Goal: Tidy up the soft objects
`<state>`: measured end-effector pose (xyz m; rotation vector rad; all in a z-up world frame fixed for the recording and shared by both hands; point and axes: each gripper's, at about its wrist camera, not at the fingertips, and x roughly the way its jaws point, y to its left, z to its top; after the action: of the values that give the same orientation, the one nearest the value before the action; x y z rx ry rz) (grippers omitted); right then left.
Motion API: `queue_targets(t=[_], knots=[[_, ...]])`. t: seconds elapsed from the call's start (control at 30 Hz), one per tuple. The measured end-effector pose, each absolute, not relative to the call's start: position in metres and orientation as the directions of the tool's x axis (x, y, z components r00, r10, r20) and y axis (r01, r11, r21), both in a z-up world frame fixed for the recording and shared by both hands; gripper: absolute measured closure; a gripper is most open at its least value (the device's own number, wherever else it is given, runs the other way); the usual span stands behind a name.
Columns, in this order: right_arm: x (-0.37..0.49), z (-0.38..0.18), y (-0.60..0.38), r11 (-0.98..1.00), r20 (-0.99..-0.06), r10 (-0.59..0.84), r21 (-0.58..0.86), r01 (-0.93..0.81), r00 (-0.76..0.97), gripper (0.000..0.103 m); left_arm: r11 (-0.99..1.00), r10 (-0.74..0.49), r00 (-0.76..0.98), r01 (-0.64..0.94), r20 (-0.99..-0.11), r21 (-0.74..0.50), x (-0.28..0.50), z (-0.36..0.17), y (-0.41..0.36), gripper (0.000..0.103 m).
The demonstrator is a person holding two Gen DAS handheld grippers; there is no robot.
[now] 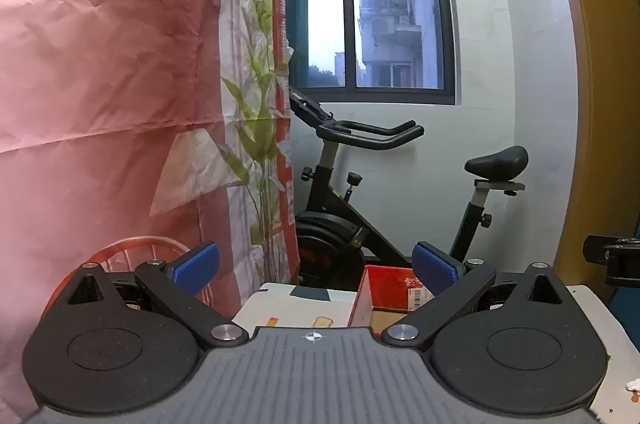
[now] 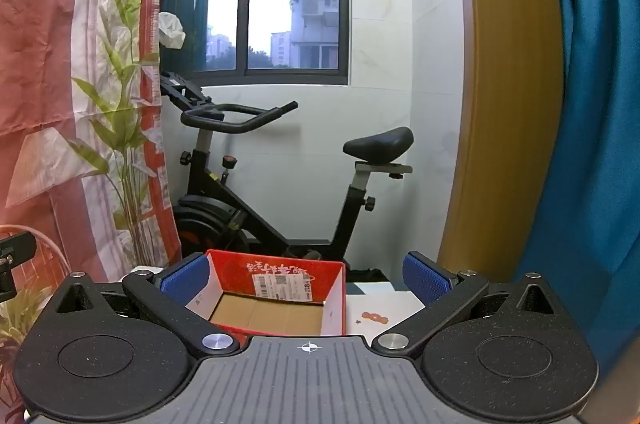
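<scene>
1. Through the left wrist camera we see our left gripper [image 1: 316, 266] with its blue pads [image 1: 196, 266] spread wide and nothing between them. It hangs over the near edge of a table [image 1: 288, 308] with a printed cover. A red cardboard box [image 1: 390, 290] sits on the table just behind the right-hand pad, only partly in view.
2. Further back stand an exercise bike [image 1: 360, 192] below a window [image 1: 368, 4], and a pink curtain [image 1: 100, 64] to the left.
3. Through the right wrist camera our right gripper [image 2: 308, 278] is likewise spread, holding nothing. The box [image 2: 276, 298] lies open between its pads, and its brown floor looks bare.
4. We cannot make out any soft object in either view; the table is largely hidden.
</scene>
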<state>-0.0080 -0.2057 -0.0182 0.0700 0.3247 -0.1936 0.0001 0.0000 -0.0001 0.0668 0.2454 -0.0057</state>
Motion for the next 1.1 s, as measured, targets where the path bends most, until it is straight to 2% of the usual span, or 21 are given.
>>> queue_targets(t=[1.1], knots=[[-0.008,-0.019,-0.203,0.979,-0.323,-0.177,0.035,0.199,0.93,0.0,0.998,0.003,0.972,0.012,-0.235,0.064,0.001,0.001,0.003,0.0]])
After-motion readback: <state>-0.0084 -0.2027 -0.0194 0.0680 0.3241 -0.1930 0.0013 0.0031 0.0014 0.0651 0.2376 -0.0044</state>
